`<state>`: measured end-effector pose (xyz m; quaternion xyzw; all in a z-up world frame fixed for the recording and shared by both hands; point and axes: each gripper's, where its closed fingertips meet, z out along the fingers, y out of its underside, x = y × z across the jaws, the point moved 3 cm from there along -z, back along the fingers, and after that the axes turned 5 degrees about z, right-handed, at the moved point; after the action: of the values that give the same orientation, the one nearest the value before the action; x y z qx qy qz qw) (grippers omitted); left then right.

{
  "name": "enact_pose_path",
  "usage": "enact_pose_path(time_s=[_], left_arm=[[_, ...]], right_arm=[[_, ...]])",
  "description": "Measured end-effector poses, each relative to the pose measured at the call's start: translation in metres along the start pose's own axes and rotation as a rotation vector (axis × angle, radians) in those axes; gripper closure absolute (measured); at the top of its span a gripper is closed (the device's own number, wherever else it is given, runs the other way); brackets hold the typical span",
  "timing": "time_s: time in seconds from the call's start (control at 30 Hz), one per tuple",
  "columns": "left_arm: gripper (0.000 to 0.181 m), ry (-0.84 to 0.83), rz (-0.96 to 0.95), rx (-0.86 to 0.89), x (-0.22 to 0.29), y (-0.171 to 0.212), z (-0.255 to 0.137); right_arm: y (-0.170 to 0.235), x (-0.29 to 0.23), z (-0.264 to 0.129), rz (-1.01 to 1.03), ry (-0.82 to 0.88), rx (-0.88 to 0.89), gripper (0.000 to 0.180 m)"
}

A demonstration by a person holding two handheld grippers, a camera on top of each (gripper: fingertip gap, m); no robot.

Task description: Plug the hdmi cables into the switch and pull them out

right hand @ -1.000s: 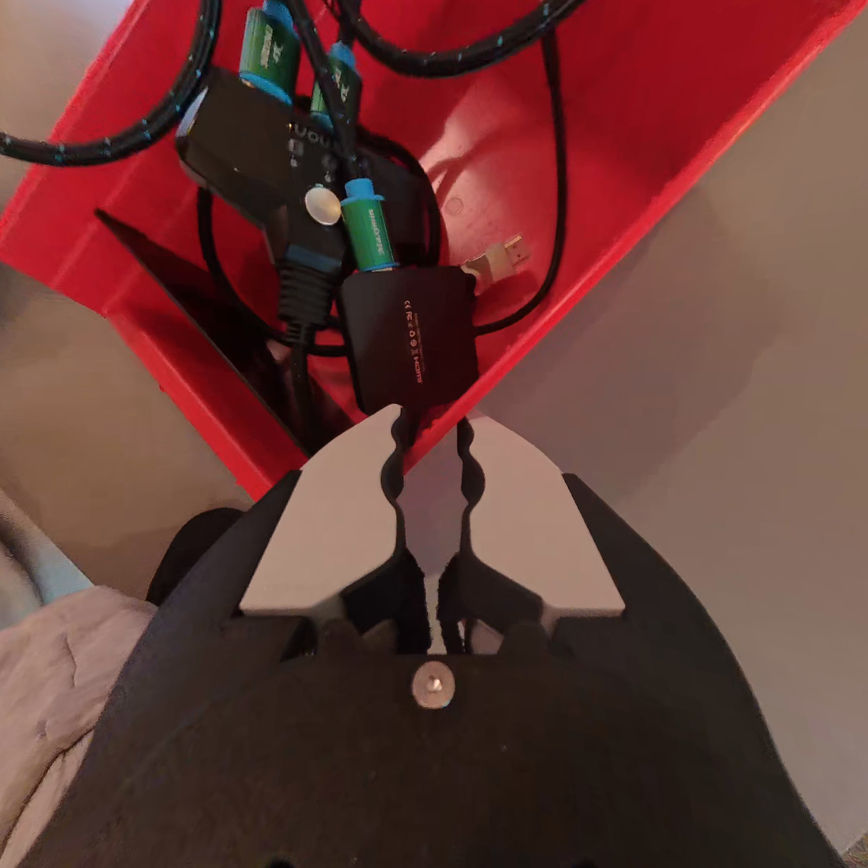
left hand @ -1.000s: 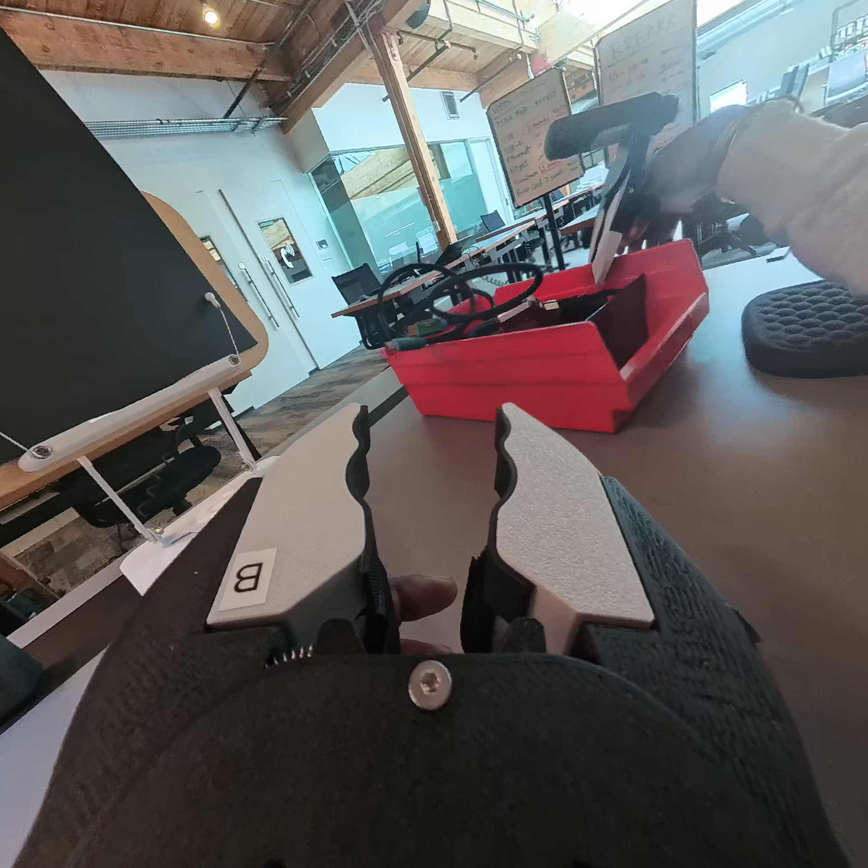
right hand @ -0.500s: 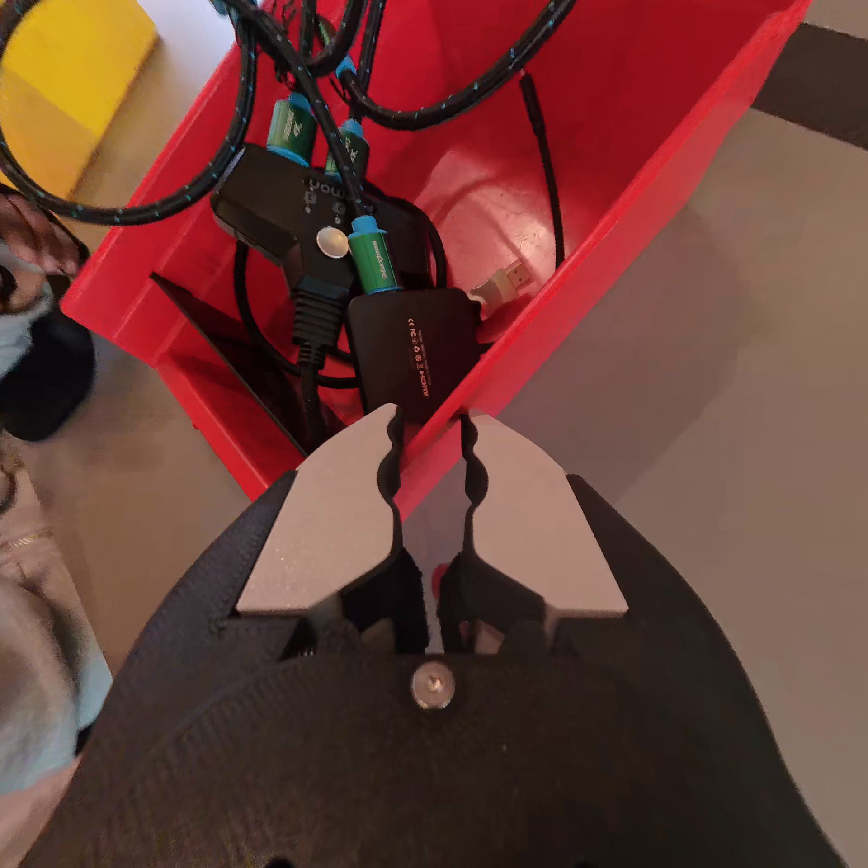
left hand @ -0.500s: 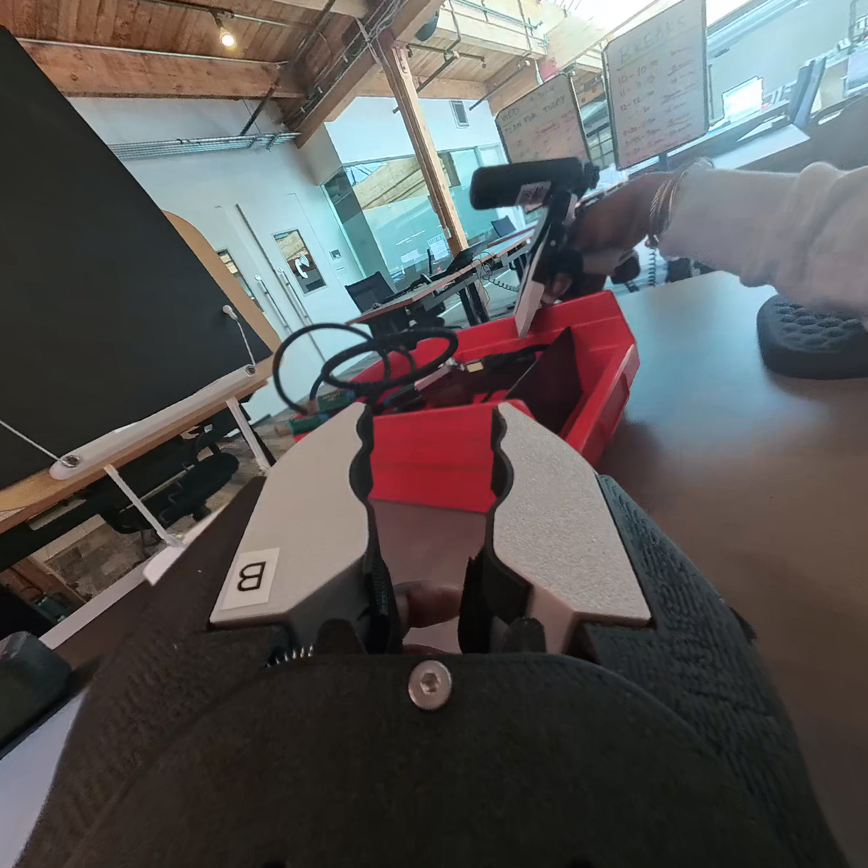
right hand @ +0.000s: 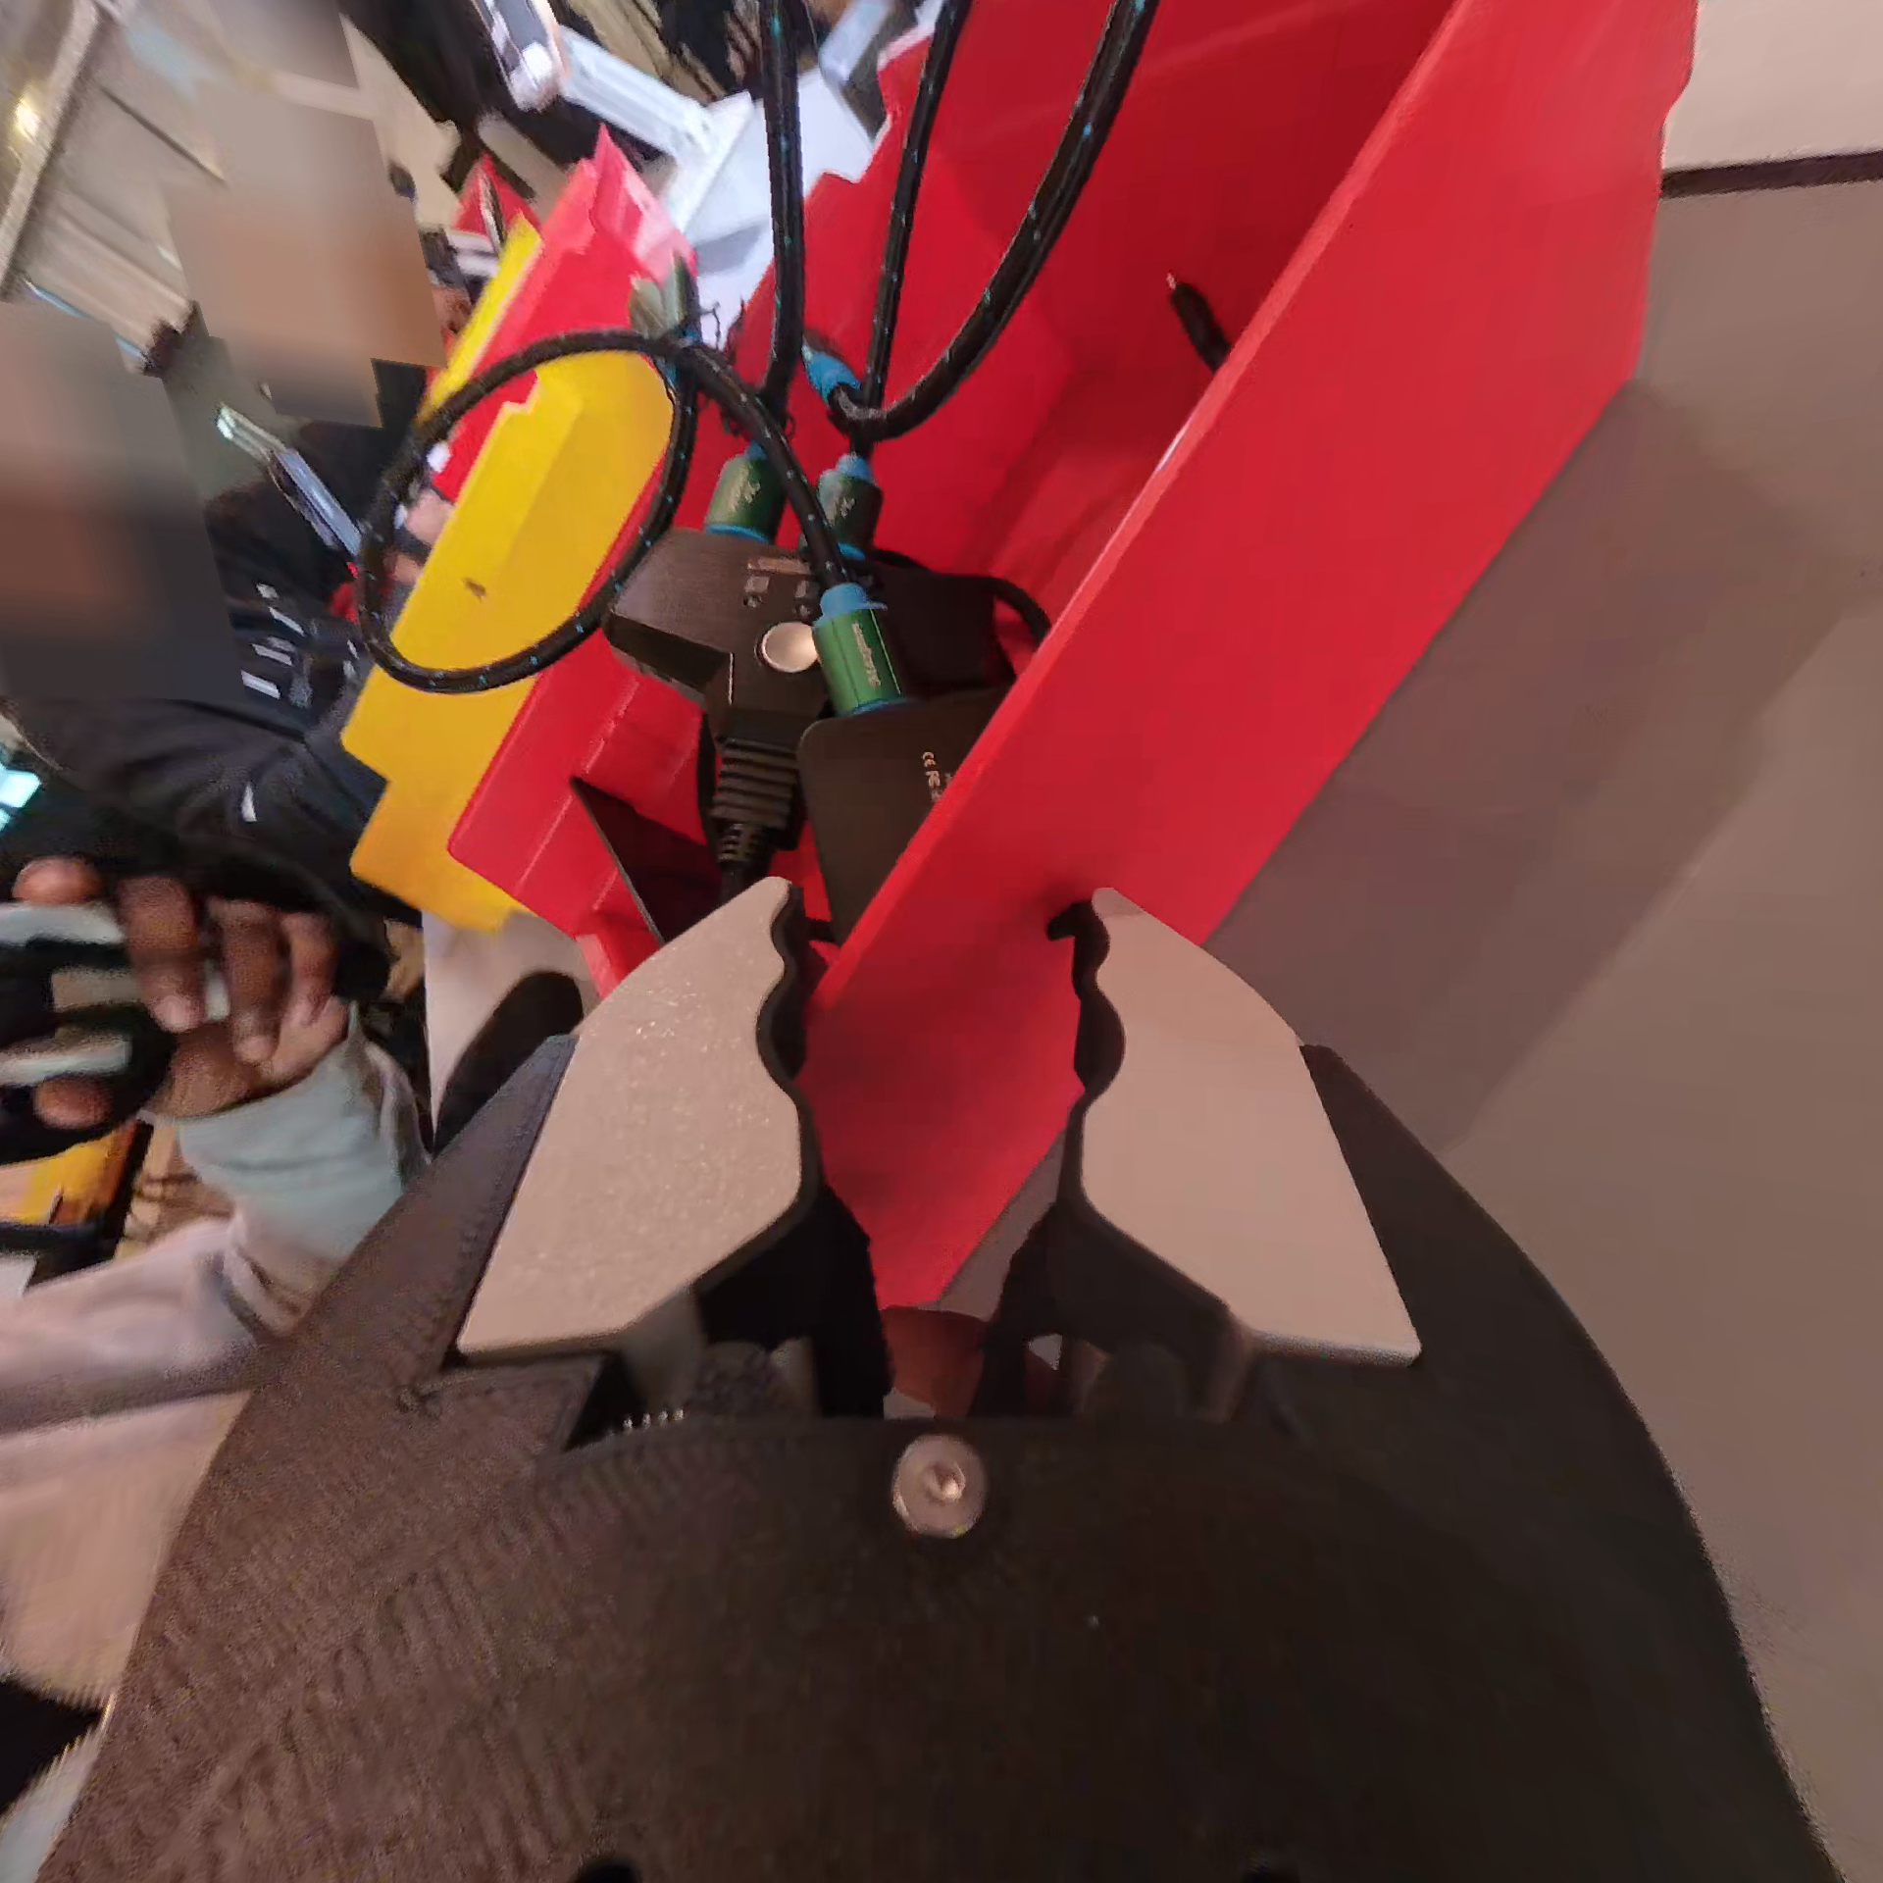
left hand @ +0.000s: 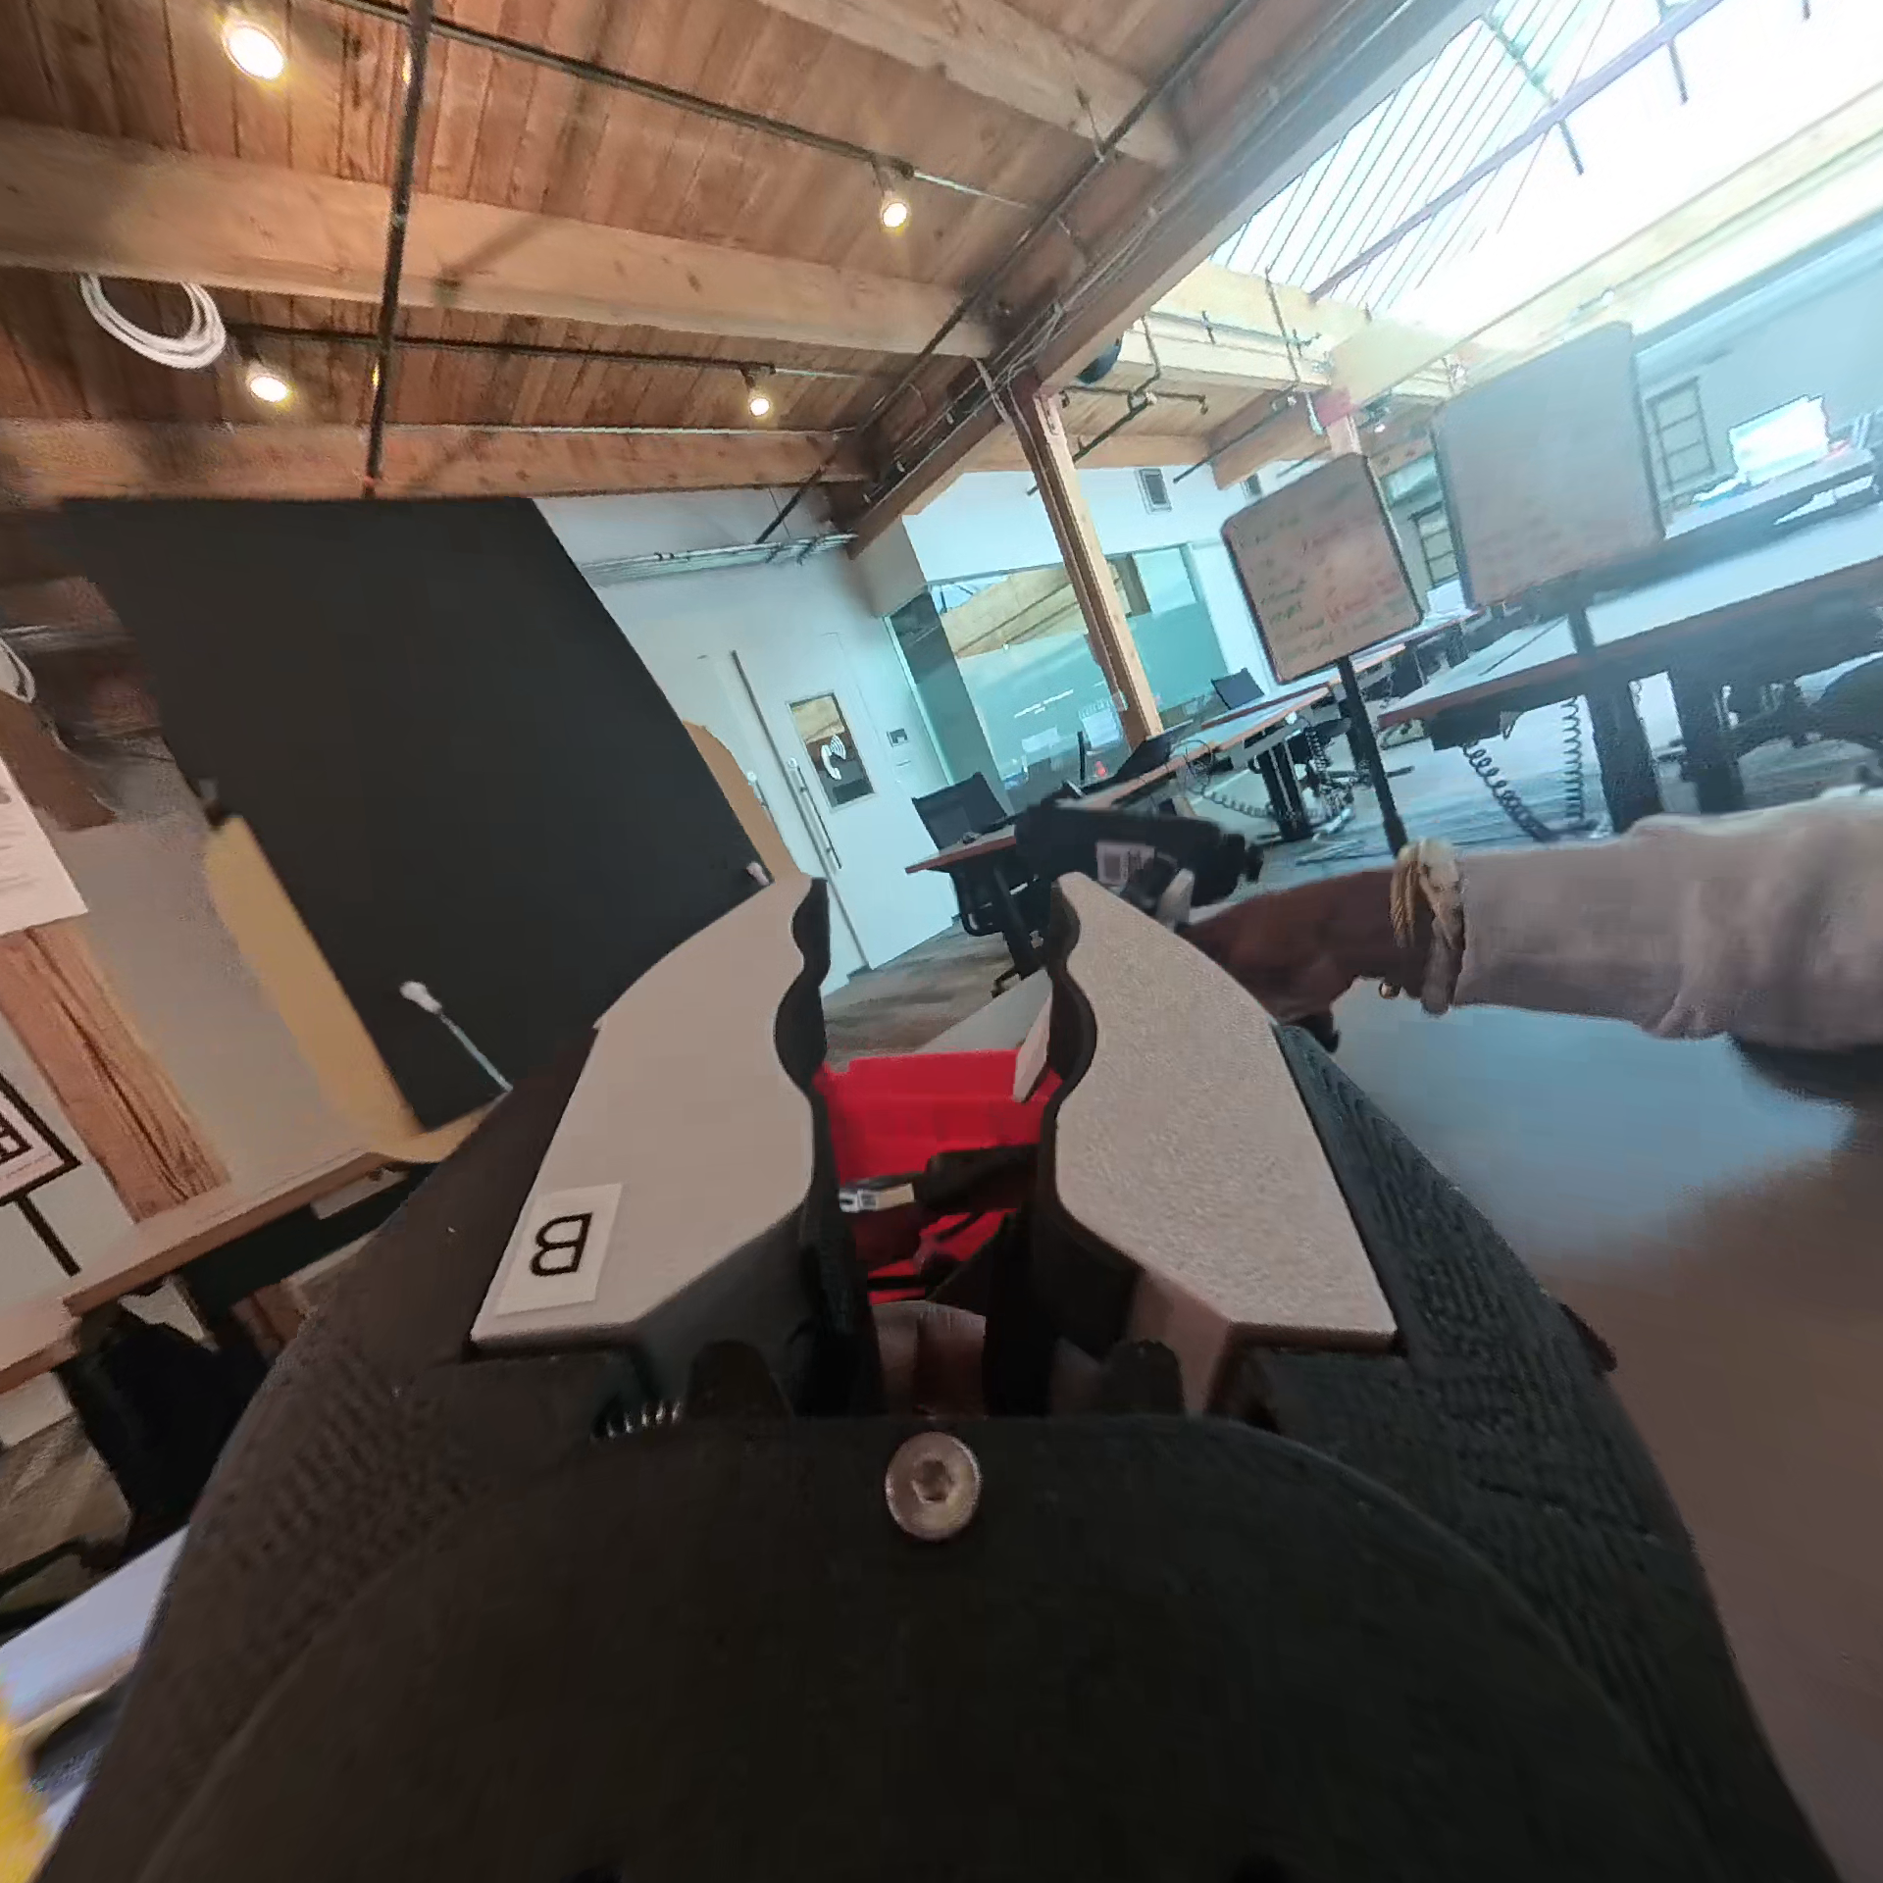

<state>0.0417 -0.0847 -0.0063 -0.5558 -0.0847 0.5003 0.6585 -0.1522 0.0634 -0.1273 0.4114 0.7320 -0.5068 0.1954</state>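
Note:
In the right wrist view a red bin [right hand: 1274, 571] holds a black HDMI switch [right hand: 713, 611] with a round button, and a second black box [right hand: 876, 785] beside it. Three green plugs with blue collars [right hand: 861, 652] on black braided cables [right hand: 530, 662] sit in these boxes. My right gripper [right hand: 937, 917] is open, and its fingers straddle the bin's near side wall. My left gripper [left hand: 937, 907] is open and empty, low over the red bin [left hand: 917, 1106]. A loose silver plug [left hand: 866, 1197] shows between its fingers. The right gripper [left hand: 1131, 861] shows beyond it, held by a hand.
A yellow bin [right hand: 509, 611] stands against the red bin's far side. The grey-brown tabletop [right hand: 1630, 815] lies to the right of the bin. A sleeved arm [left hand: 1681, 917] reaches across the table. A black board [left hand: 408, 764] stands at the left.
My left gripper has moved forward over the red bin and tilted up. My right gripper has opened wider and dropped, so the bin's side wall now lies between its fingers.

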Motion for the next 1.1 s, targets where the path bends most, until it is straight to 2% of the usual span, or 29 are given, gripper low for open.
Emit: enact_pose_path(time_s=[0.13, 0.27, 0.4, 0.5, 0.63, 0.7, 0.73, 0.83, 0.9, 0.97, 1.03, 1.1], left_arm=[[0.141, -0.083, 0.08, -0.085, -0.045, -0.027, -0.06], [0.139, -0.187, 0.13, -0.417, -0.099, -0.014, -0.144], [0.133, -0.522, 0.142, -0.745, -0.156, 0.009, -0.25], [0.129, -0.726, 0.053, -0.799, -0.181, 0.019, -0.302], [0.127, -0.853, -0.08, -0.81, -0.193, 0.049, -0.332], [0.126, -0.877, -0.099, -0.86, -0.194, 0.072, -0.341], [0.133, -0.857, -0.102, -0.891, -0.191, 0.084, -0.342], [0.172, -0.806, -0.094, -0.916, -0.183, 0.095, -0.339], [0.172, -0.838, -0.098, -0.953, -0.183, 0.089, -0.344], [0.172, -0.869, -0.149, -1.037, -0.18, 0.083, -0.353], [0.171, -0.866, -0.219, -1.17, -0.173, 0.079, -0.362], [0.172, -0.818, -0.261, -1.264, -0.163, 0.073, -0.364]], right_arm=[[-0.006, -0.022, 0.043, 0.0, -0.051, 0.135, 0.125], [-0.017, -0.034, 0.075, 0.009, -0.095, 0.233, 0.127], [-0.026, -0.041, 0.094, 0.011, -0.124, 0.317, 0.131], [-0.027, -0.048, 0.107, -0.011, -0.128, 0.309, 0.131], [-0.028, -0.057, 0.118, -0.059, -0.11, 0.303, 0.133], [-0.03, -0.062, 0.117, -0.158, -0.079, 0.335, 0.134], [-0.032, -0.068, 0.113, -0.243, -0.07, 0.375, 0.132], [-0.047, -0.102, 0.079, -0.554, -0.045, 0.647, 0.126], [-0.053, -0.134, 0.048, -0.746, 0.001, 0.87, 0.123], [-0.046, -0.17, 0.029, -0.938, 0.042, 0.995, 0.121], [-0.028, -0.202, 0.031, -1.061, 0.03, 0.976, 0.126], [-0.003, -0.228, 0.052, -1.096, -0.055, 0.871, 0.134]])
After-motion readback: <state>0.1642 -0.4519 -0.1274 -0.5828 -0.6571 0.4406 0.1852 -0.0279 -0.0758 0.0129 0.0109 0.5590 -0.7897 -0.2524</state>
